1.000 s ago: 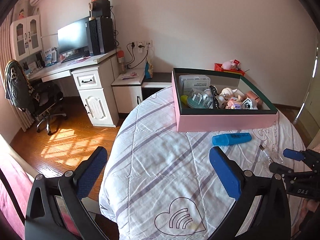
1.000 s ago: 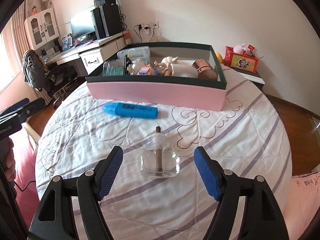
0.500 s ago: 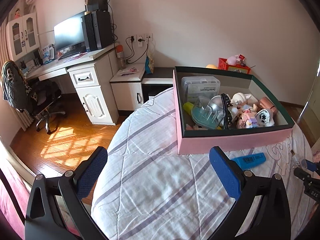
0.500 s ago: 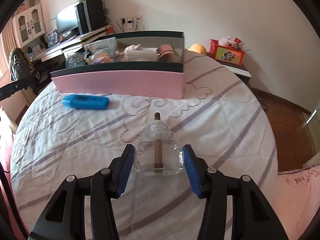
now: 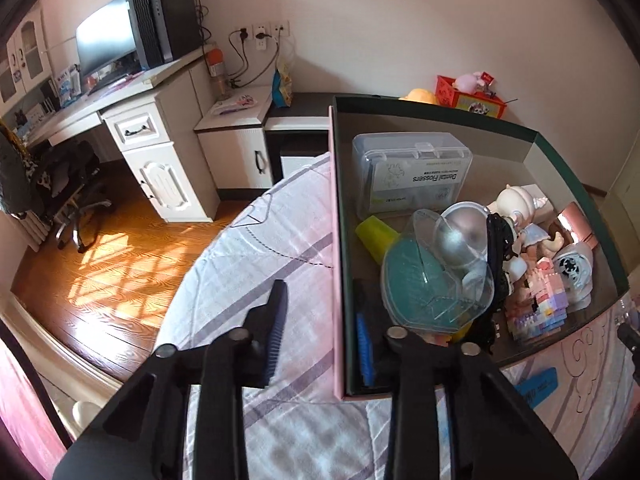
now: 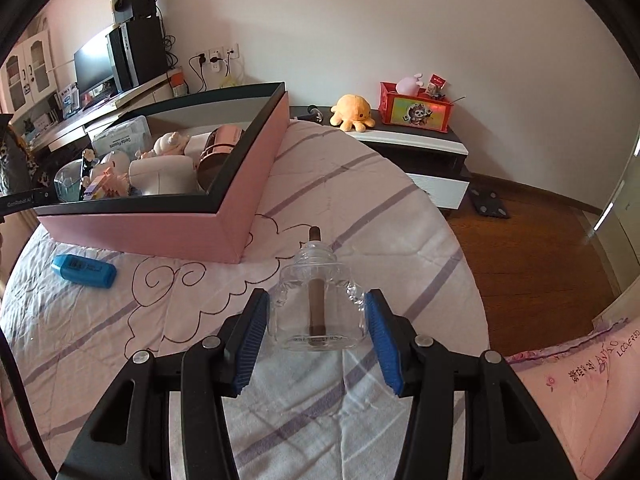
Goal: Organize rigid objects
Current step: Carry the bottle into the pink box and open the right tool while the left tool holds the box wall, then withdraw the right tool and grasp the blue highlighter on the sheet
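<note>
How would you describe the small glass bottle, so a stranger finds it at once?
On the striped bedspread, in front of the pink box, a clear glass bottle sits between the right tool's blue pads. Unlike the blue marker nearby, it is transparent, with a brown stick inside.

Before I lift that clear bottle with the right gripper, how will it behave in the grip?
The bottle looks like hard clear glass or plastic, so probably stiff but slick against the pads. It appears empty apart from a brown stick, so likely light. Its flat sides face the right gripper, so it should sit square; the stick may shift.
</note>
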Motion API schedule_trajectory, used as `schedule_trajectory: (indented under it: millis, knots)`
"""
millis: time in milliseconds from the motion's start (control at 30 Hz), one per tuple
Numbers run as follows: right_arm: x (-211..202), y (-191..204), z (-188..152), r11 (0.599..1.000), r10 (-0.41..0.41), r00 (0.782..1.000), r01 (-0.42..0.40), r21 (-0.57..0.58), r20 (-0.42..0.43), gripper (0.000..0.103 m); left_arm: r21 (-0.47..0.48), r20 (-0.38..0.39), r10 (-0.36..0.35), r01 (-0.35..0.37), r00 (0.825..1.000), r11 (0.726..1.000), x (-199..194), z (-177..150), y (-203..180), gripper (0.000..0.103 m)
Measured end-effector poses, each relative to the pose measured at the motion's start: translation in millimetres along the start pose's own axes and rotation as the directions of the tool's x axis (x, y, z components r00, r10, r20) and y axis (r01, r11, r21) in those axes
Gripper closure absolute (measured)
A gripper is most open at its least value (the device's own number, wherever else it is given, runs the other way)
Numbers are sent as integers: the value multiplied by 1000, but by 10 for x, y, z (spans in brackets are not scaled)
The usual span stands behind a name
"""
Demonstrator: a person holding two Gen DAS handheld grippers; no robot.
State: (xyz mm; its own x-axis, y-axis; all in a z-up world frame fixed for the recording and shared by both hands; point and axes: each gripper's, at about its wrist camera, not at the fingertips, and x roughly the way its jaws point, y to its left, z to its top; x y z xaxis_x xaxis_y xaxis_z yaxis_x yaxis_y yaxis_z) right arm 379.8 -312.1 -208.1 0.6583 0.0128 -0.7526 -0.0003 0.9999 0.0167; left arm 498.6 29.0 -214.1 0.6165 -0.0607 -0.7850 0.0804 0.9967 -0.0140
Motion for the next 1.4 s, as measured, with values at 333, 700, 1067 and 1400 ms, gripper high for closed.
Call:
schedule_trajectory:
  millis: [333, 700, 1067, 1400]
  knots:
    - [-133, 54, 373, 1000, -3, 996, 3, -3, 87, 52, 28, 4, -7, 7, 1000, 1000, 26, -6, -89, 97]
    - [35, 700, 864, 989, 82, 993, -70, -129, 89, 52, 27, 1, -8, 8, 1000, 1000, 22, -3, -90, 97]
    - [121, 763, 779, 990, 77, 993, -66, -126, 86, 51, 31, 2, -4, 4, 1000, 1000, 9, -11, -58, 97]
    - [-100, 688, 797, 992, 78, 987, -63, -108, 143, 38, 33, 1, 4, -4, 1000, 999, -3, -13, -66, 96]
